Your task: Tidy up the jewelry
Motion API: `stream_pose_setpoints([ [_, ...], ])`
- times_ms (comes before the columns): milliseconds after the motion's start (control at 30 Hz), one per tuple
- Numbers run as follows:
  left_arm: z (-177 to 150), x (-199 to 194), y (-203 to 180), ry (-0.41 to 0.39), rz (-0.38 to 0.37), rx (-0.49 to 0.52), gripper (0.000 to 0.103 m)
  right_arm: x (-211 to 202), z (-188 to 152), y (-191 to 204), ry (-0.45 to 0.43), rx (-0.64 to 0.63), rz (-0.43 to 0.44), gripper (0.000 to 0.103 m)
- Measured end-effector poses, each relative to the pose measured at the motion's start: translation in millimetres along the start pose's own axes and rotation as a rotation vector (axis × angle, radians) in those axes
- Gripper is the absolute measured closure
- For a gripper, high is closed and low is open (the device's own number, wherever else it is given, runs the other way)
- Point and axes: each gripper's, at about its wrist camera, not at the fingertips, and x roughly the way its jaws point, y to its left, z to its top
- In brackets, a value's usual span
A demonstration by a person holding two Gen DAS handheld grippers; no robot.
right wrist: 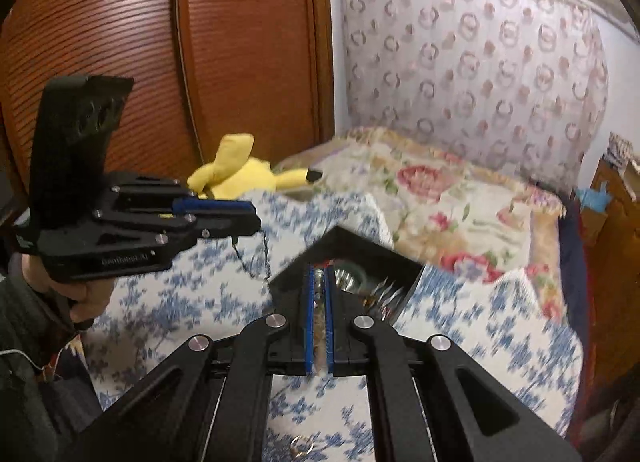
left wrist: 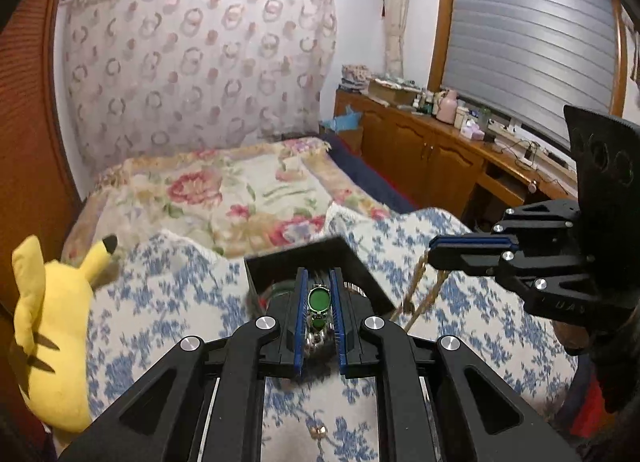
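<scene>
A black open box (left wrist: pixel 360 274) sits on the blue-flowered quilt and holds several jewelry pieces; it also shows in the right wrist view (right wrist: pixel 352 246). My left gripper (left wrist: pixel 319 282) is shut on a silver bracelet with green stones (left wrist: pixel 318 300), just above the box. In the right wrist view the left gripper (right wrist: pixel 252 218) has a dark chain (right wrist: pixel 250 258) hanging from it. My right gripper (right wrist: pixel 319 274) is shut on a golden beaded chain (right wrist: pixel 319 326). In the left wrist view the right gripper (left wrist: pixel 434 252) has the golden chain (left wrist: pixel 416 294) hanging down beside the box.
A yellow plush toy (left wrist: pixel 52 326) lies at the quilt's left edge by the wooden wardrobe (right wrist: pixel 160 62). A small ring (right wrist: pixel 302 445) lies on the quilt near me. A floral bedspread (left wrist: pixel 224 198) lies beyond the box. A cluttered wooden sideboard (left wrist: pixel 432 142) stands at right.
</scene>
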Motion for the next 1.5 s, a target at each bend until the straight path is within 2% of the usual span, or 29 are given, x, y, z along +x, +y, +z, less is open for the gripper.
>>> stream_pose_setpoints([
  [333,43,3,10,-0.058,-0.005,0.007,0.093,-8,45,-20,-0.09,-0.013,-0.018,0.098],
  [467,45,23,15,-0.028,-0.004,0.005,0.093,8,49,-31,-0.074,0.002,-0.022,0.098],
  [800,21,80,37,0.091,-0.032,-0.063,0.093,66,35,-54,0.004,0.032,-0.021,0.098],
  [1000,10,95,43,0.132,-0.011,-0.079,0.092,87,26,-60,0.057,0.045,-0.022,0.097],
  [1067,8,96,44,0.136,-0.005,-0.082,0.089,92,21,-61,0.069,0.051,-0.027,0.097],
  [1133,6,94,43,0.132,-0.003,-0.084,0.077,94,17,-62,0.083,0.062,-0.024,0.096],
  [1267,-2,86,39,0.131,0.014,-0.069,0.067,89,6,-63,0.084,0.089,-0.021,0.096],
  [1333,-8,81,38,0.13,0.022,-0.066,0.057,82,-5,-61,0.089,0.102,-0.031,0.087],
  [1400,-16,74,37,0.132,0.023,-0.067,0.053,75,-16,-58,0.089,0.112,-0.032,0.08],
  [1500,-30,66,38,0.14,0.027,-0.073,0.045,64,-38,-51,0.107,0.122,-0.033,0.076],
])
